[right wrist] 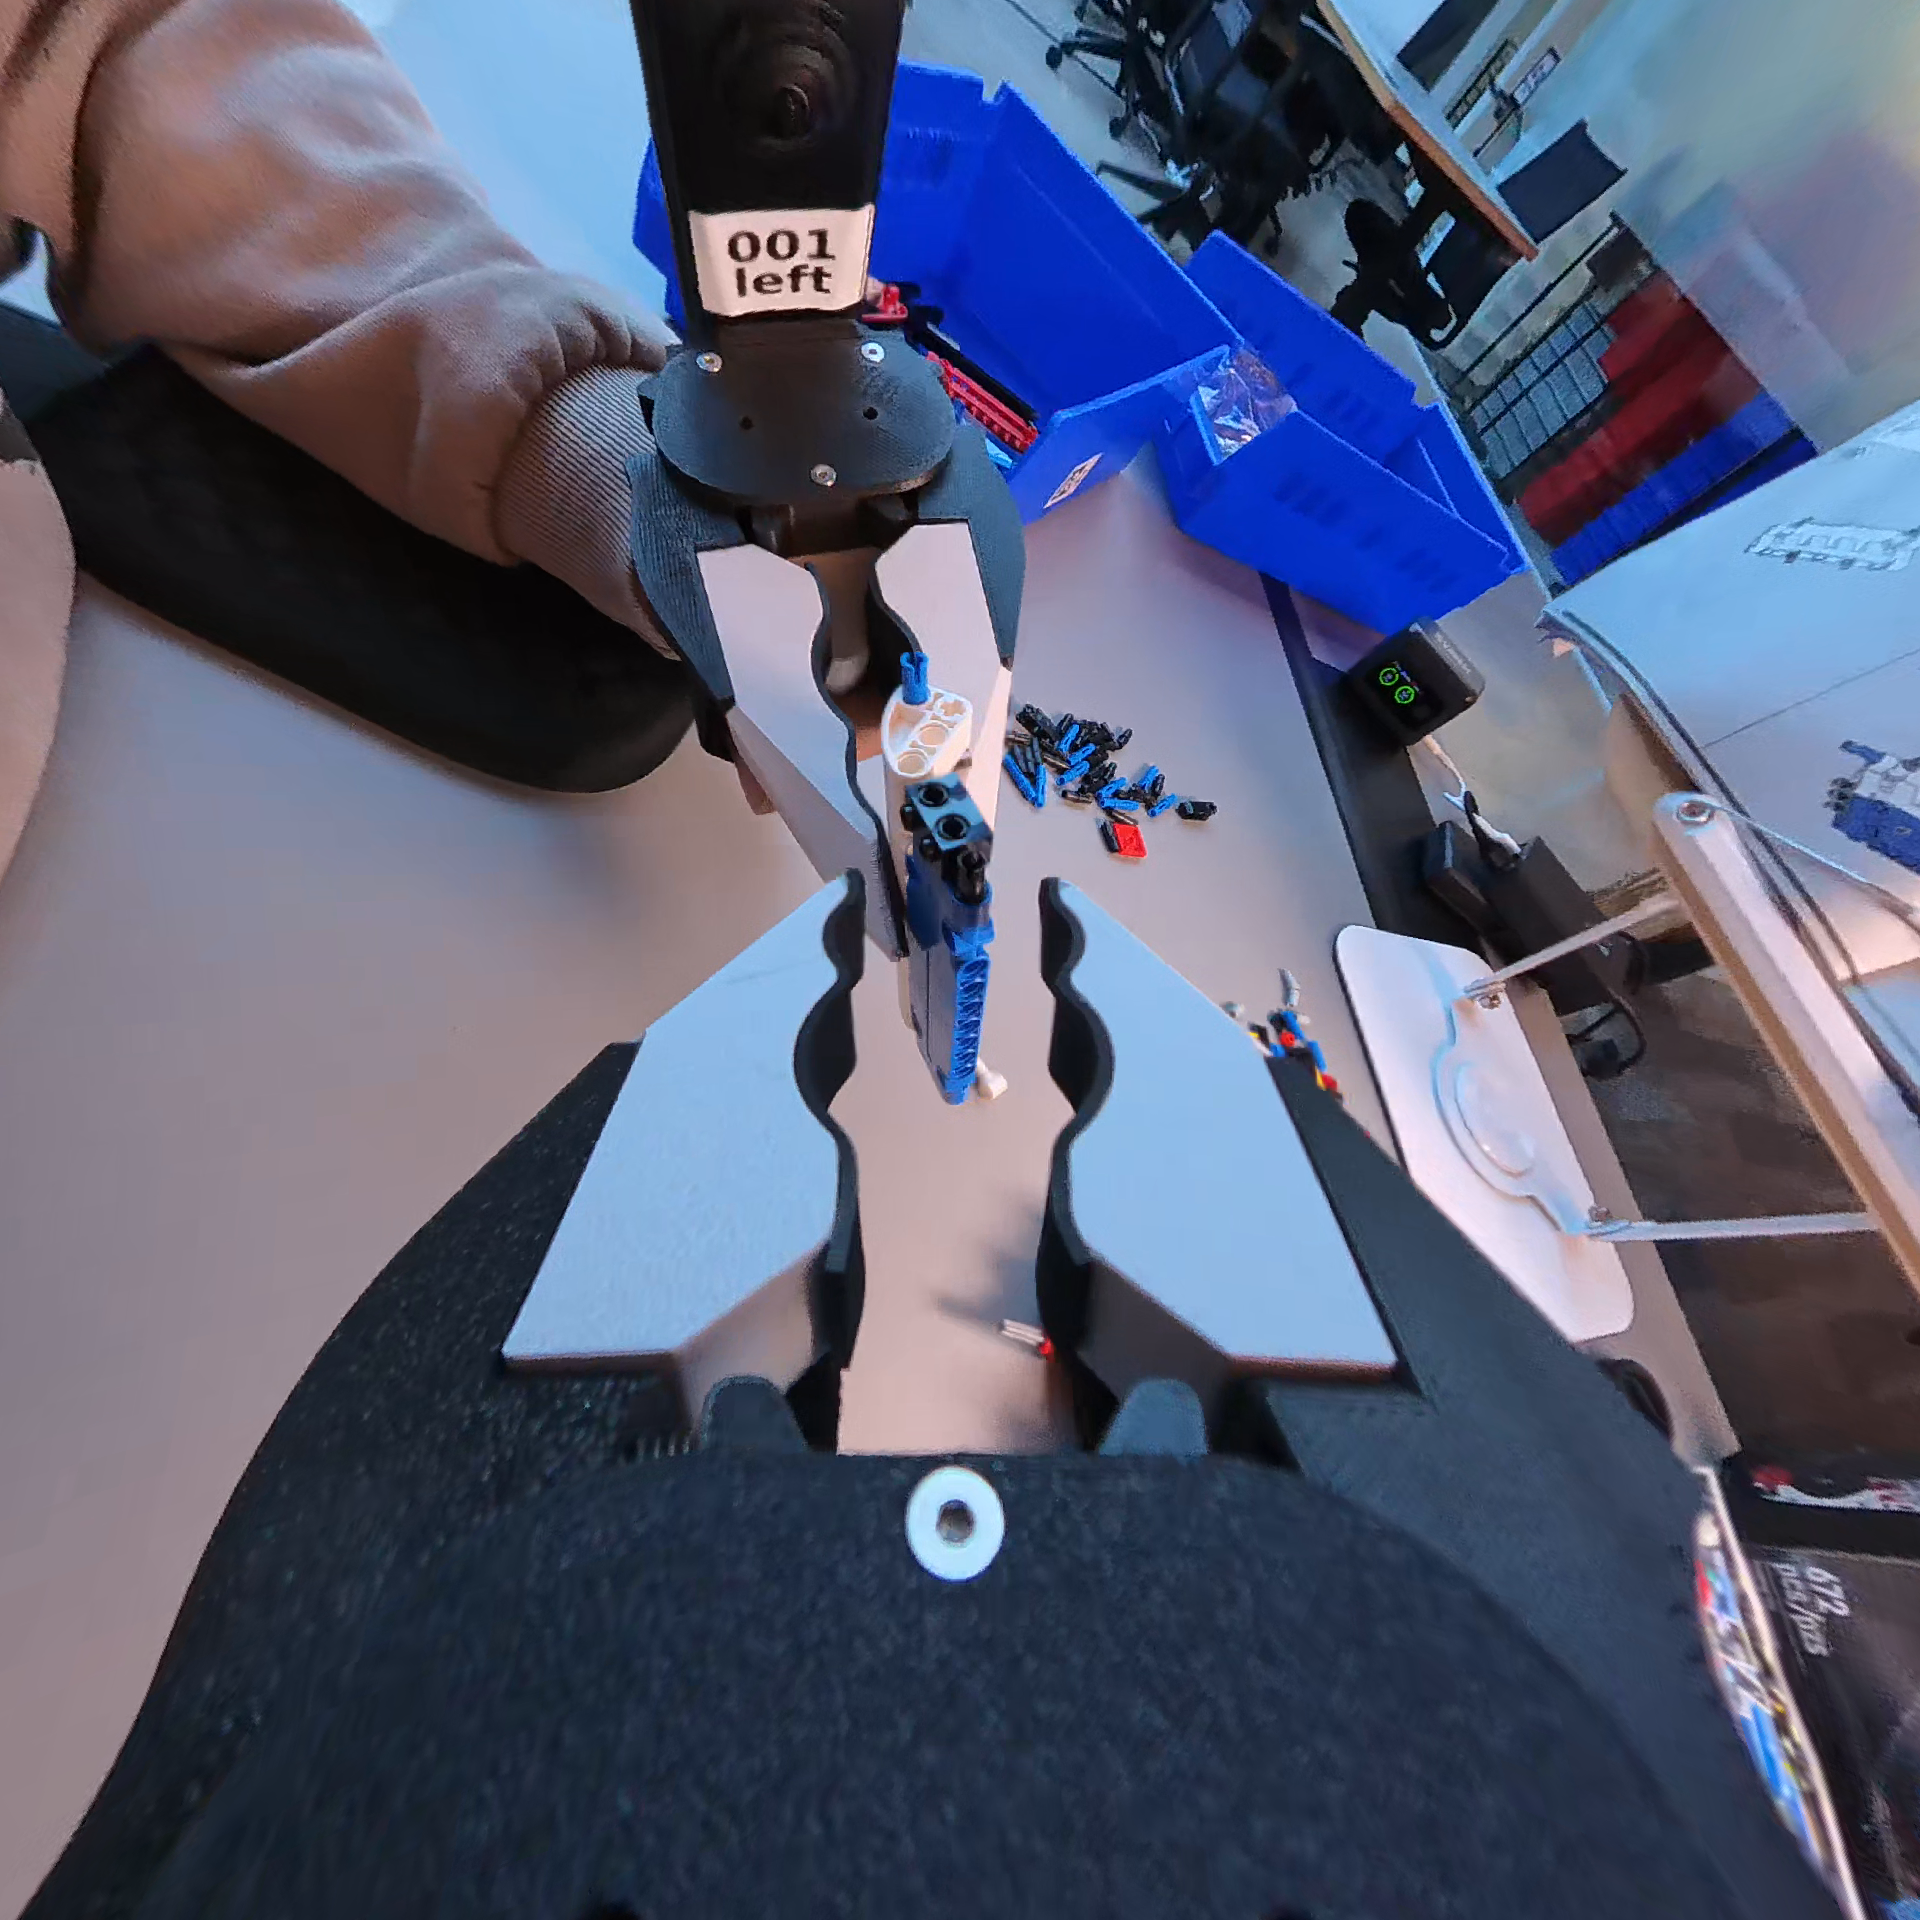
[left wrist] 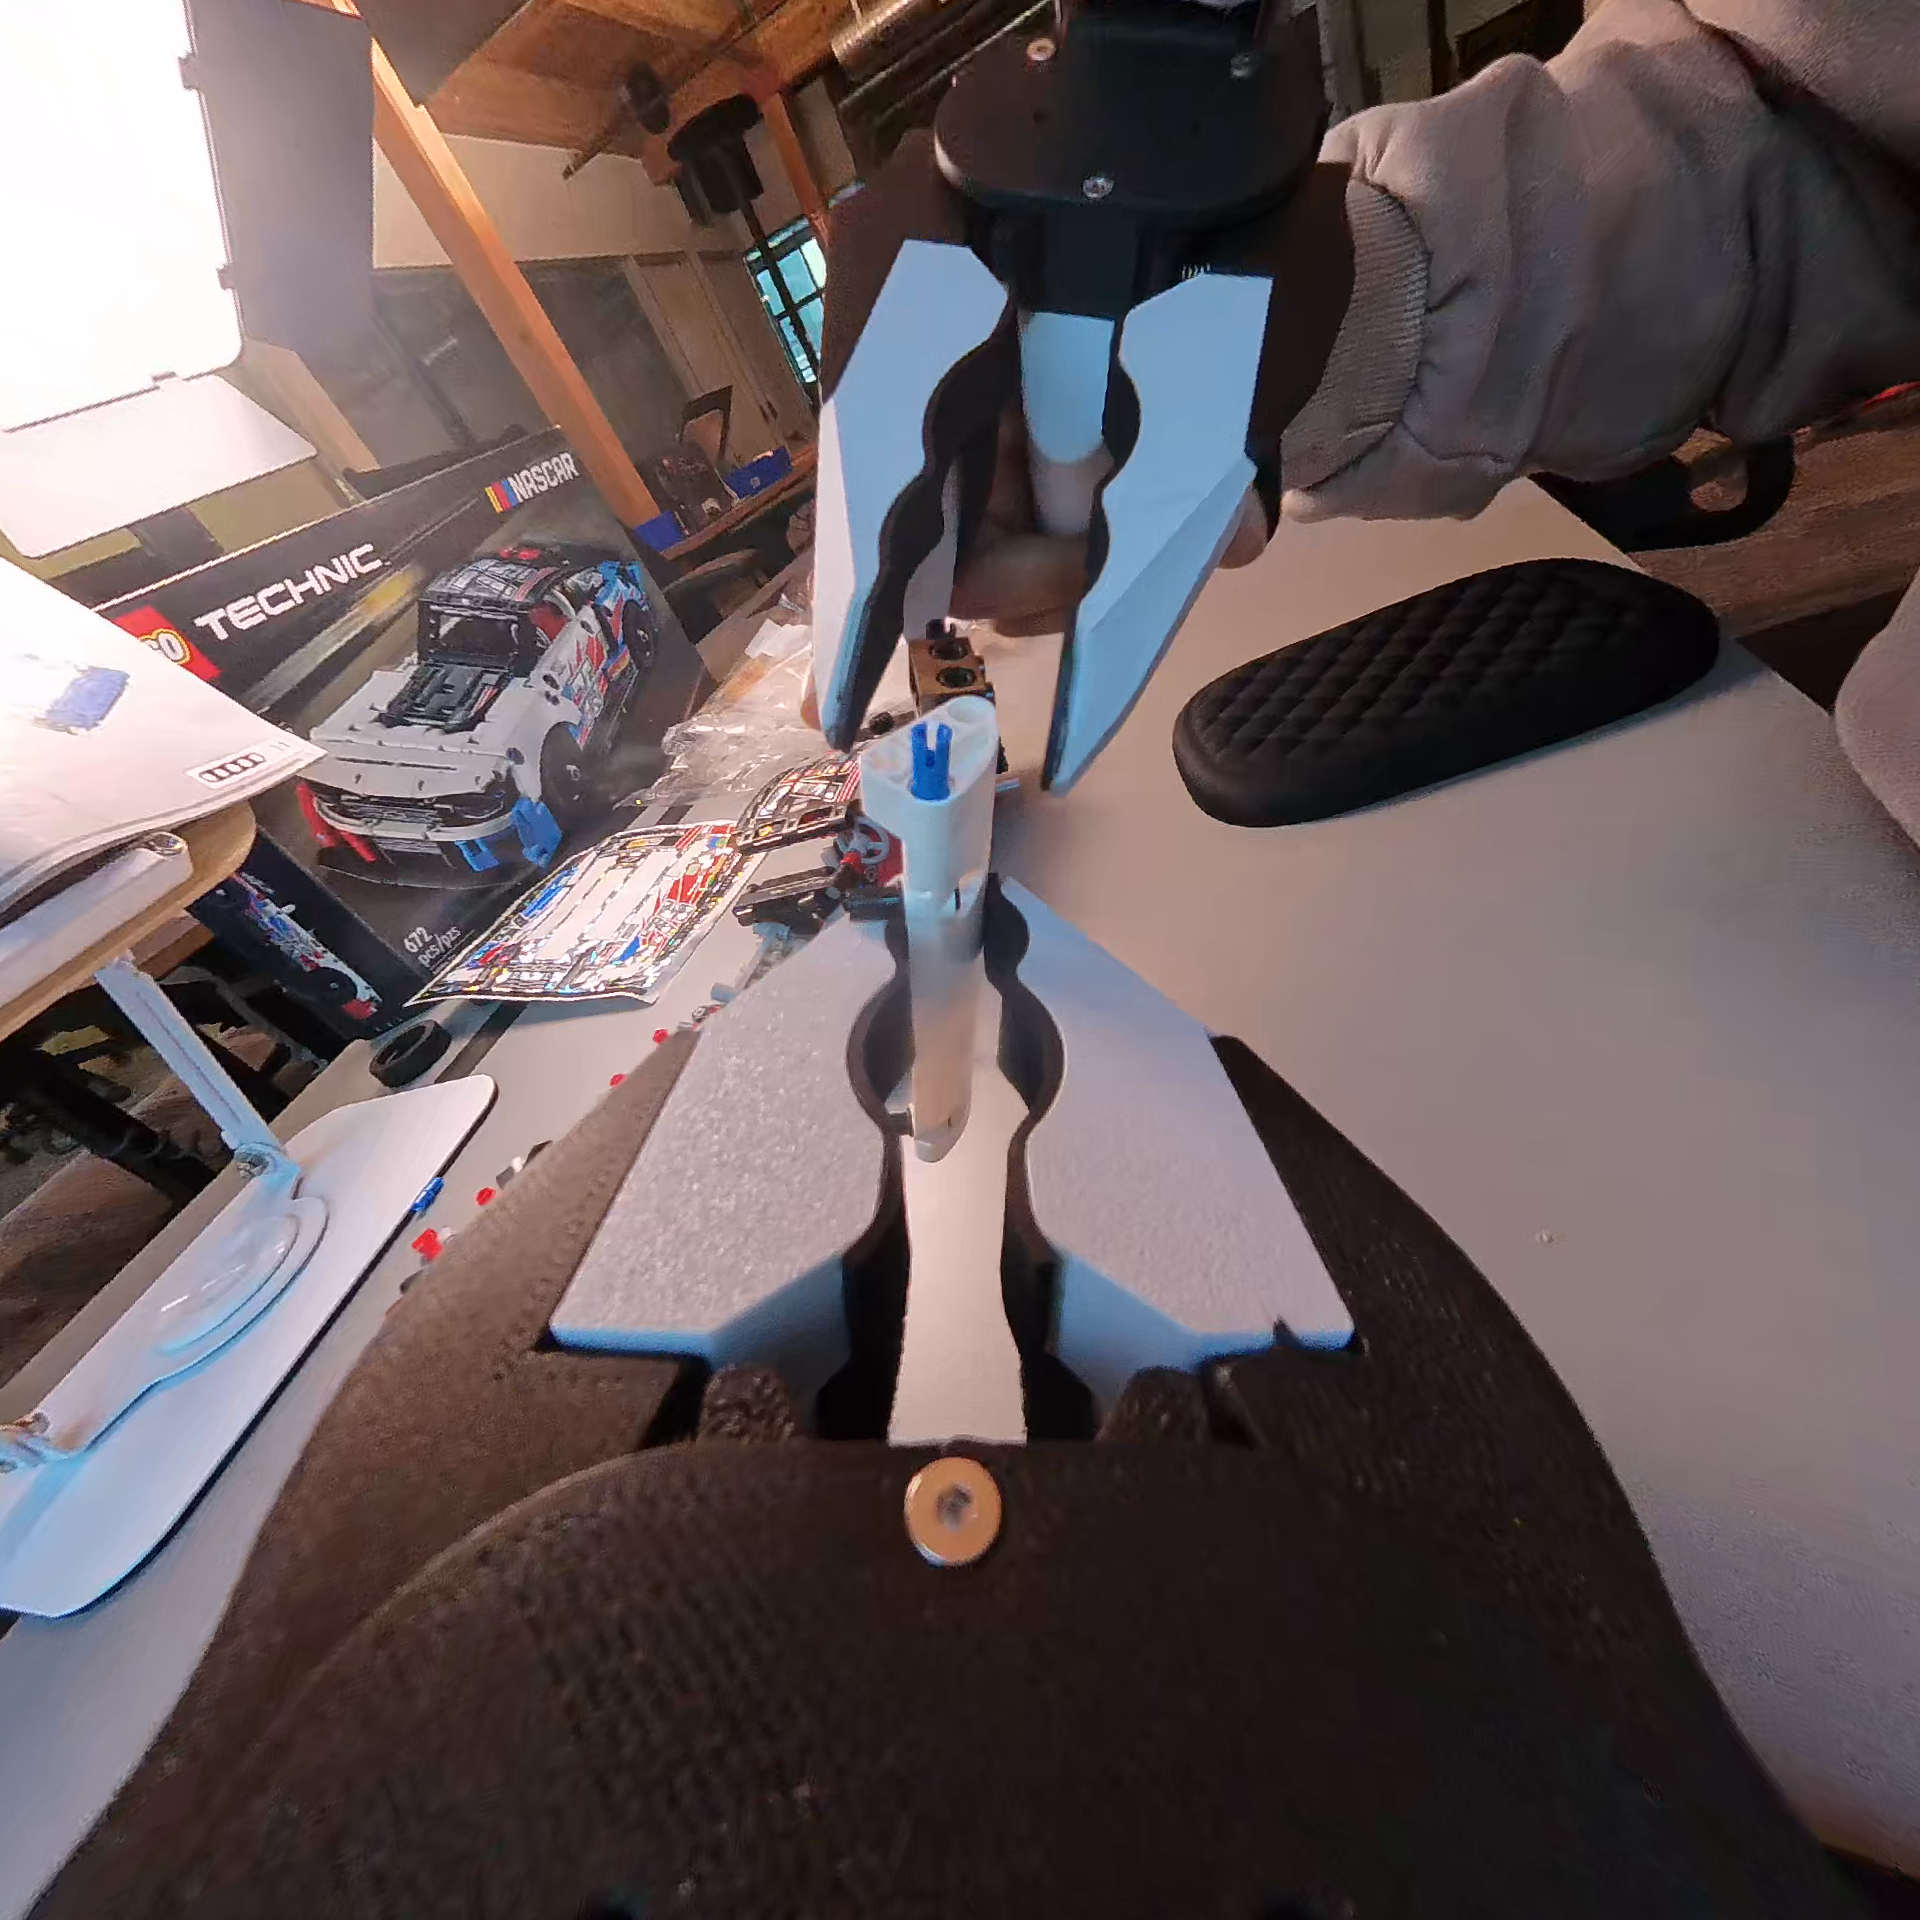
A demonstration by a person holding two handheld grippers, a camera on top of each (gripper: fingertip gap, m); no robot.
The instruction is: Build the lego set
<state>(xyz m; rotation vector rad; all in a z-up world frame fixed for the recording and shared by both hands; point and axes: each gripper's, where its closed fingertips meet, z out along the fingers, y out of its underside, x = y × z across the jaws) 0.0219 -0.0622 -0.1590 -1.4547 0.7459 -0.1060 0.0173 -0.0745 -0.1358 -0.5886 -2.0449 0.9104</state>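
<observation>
My left gripper [left wrist: 951, 914] is shut on a small Lego assembly [left wrist: 940, 800], a white beam with a blue pin at its tip. In the right wrist view the left gripper [right wrist: 935, 873] holds it above the table. There the assembly shows a white beam [right wrist: 925, 727], a black block [right wrist: 945, 821] and a blue toothed part [right wrist: 954, 987]. My right gripper [right wrist: 948, 894] is open, its fingertips either side of the assembly without touching it. It also shows in the left wrist view [left wrist: 951, 748], facing my left gripper.
The Lego box [left wrist: 447, 727], a sticker sheet [left wrist: 592, 925] and a tyre [left wrist: 410, 1051] lie at the left. A black wrist pad [left wrist: 1444, 686] lies right. Blue bins [right wrist: 1299, 488], a pile of black and blue pins [right wrist: 1091, 769] and a booklet stand base [right wrist: 1475, 1122] sit beyond. The tips of both grippers are at nearly the same place.
</observation>
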